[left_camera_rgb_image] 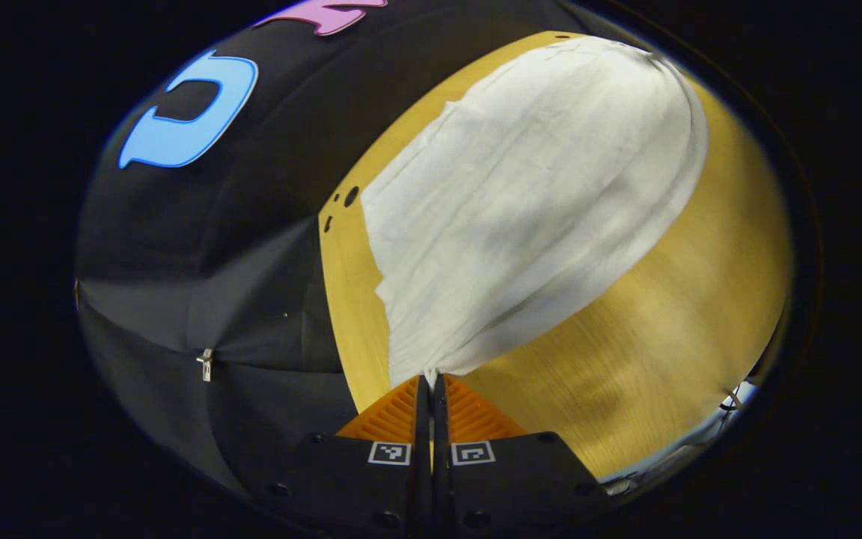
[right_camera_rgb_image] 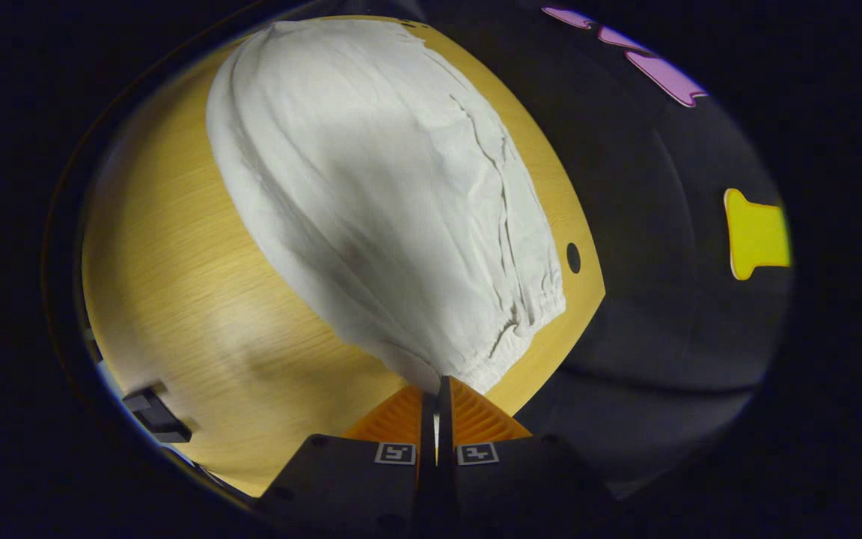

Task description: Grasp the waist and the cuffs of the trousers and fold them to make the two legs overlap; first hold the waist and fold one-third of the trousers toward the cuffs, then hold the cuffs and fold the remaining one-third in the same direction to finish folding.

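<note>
Left gripper view: left tool (left_camera_rgb_image: 431,378) is clenched on a corner of the white trousers (left_camera_rgb_image: 528,202), probably the cuff end, since that edge looks plain – the cloth runs taut away from the tips over the wooden worktop (left_camera_rgb_image: 670,337), black booth cloth to the side. Right gripper view: right tool (right_camera_rgb_image: 437,383) is pinched on the gathered elastic waist of the trousers (right_camera_rgb_image: 378,195), so both ends look held for laying one leg over the other – same pale worktop (right_camera_rgb_image: 191,299), black wall behind.

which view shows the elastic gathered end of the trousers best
The right gripper view: the puckered, gathered hem of the trousers lies sharp just beyond the right gripper, which pinches the cloth. In the left gripper view the trousers show a plainer edge gripped by the left gripper, with no gathers visible.
</note>
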Demonstrator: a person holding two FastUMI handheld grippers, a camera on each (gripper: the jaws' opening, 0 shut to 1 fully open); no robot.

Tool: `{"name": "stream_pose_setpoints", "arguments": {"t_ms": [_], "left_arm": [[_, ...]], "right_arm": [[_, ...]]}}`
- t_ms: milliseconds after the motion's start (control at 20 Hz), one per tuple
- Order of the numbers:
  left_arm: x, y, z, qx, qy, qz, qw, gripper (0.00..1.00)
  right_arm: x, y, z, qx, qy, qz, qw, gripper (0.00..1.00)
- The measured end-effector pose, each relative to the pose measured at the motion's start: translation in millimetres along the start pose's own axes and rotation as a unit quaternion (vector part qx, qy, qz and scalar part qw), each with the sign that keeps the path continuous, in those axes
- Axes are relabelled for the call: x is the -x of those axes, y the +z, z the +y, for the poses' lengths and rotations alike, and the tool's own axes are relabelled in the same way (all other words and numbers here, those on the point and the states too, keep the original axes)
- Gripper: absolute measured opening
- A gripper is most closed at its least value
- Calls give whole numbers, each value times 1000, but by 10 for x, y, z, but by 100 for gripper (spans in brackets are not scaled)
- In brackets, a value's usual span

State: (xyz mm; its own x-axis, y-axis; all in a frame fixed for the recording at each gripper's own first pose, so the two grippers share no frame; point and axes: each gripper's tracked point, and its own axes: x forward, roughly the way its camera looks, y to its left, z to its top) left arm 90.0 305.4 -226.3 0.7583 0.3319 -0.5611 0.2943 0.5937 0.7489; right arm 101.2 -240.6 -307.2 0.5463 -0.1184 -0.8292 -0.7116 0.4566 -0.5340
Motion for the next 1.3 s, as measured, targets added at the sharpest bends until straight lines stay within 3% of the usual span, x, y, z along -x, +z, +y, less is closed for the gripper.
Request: {"name": "stream_pose_setpoints", "arguments": {"t_ms": [250, 500, 750, 850, 1000, 1200, 1300], "left_arm": [[1, 294, 402, 73, 36, -20, 996, 6], [-249, 726, 702, 182, 73, -27, 980, 5], [-495, 1248, 992, 261, 73, -50, 961, 5], [-653, 1408, 971, 316, 54, -49, 946, 5], [-838, 1650, 1139, 400, 47, -61, 913, 5], [-1204, 1877, 1351, 417, 43, -68, 905, 5], [-1368, 1997, 1420, 417, 42, -74, 905, 5]], "right_arm": [[34, 227, -471, -131, -30, -34, 990, 5], [-21, 564, -957, -261, -52, -64, 962, 5], [-233, 952, -1363, -342, -66, -94, 932, 5], [-357, 1099, -1490, -385, -61, -103, 915, 5], [-510, 1180, -1644, -411, -63, -105, 903, 5], [-712, 1318, -1860, -457, -69, -117, 879, 5], [-849, 1301, -1951, -465, -75, -113, 875, 5]]}}
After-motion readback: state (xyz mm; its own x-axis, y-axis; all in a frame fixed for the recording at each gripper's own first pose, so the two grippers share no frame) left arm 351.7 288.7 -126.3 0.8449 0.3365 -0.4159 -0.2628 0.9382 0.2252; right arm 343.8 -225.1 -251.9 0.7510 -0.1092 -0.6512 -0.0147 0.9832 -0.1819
